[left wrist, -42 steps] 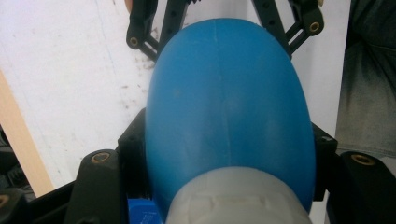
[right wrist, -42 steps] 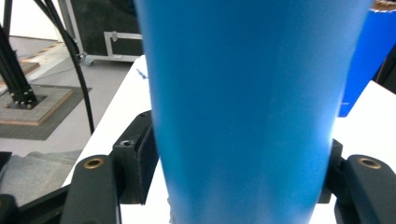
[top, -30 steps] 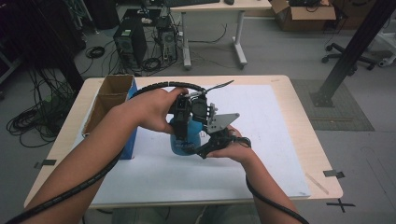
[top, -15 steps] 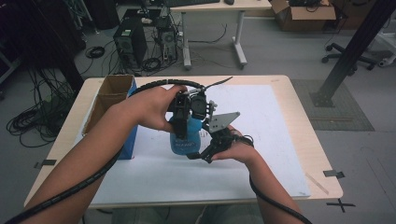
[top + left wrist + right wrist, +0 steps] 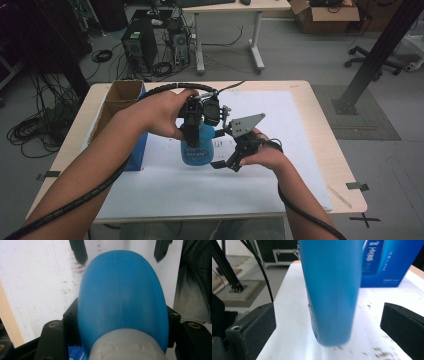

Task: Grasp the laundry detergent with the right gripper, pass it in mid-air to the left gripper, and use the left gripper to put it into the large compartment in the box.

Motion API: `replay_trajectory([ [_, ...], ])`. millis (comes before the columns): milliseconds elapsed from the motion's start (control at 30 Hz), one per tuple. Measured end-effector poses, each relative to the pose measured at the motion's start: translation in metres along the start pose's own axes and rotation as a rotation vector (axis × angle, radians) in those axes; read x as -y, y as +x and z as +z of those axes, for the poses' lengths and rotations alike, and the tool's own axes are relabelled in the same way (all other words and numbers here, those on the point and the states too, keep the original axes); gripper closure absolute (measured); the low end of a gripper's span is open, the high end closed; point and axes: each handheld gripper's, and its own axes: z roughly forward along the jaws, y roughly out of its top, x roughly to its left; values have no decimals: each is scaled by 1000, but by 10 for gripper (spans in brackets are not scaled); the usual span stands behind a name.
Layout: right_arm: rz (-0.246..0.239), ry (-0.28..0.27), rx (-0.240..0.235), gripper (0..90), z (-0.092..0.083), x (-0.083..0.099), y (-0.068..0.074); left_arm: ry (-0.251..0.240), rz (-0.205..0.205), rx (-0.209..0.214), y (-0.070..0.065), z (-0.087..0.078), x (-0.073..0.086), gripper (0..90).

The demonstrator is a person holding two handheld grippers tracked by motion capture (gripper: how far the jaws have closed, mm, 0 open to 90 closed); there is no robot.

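A blue bottle point(image 5: 197, 148) with a pale cap hangs upright just above the white sheet point(image 5: 280, 125). My left gripper point(image 5: 199, 116) comes down from above and is shut on the bottle point(image 5: 122, 297) near its neck, one jaw on each flank. My right gripper point(image 5: 223, 163) sits low at the bottle's right side. Its jaws have just been opening. In the right gripper view the bottle point(image 5: 332, 290) stands between them, and both pads are clear of it. The right gripper point(image 5: 328, 322) is open.
A blue product box point(image 5: 140, 148) stands left of the bottle, also seen as the blue box point(image 5: 387, 262) behind it. An open cardboard box point(image 5: 121, 95) sits at the table's far left. The white sheet bears dark smudges. Cables trail from both grippers.
The right gripper's jaws have spread wide off the bottle's base, and that hand has drawn back slightly toward the right. The left gripper and bottle have stayed put.
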Motion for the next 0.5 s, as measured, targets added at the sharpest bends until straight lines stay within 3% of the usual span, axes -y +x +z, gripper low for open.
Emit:
replay_trajectory([
  [133,-19,56,5,2,-15,-9,-3,1,-37,2,5,-1,4,378],
  [500,-29,196,30,6,-50,-21,-16,-13,-197,17,18,-13,17,378],
])
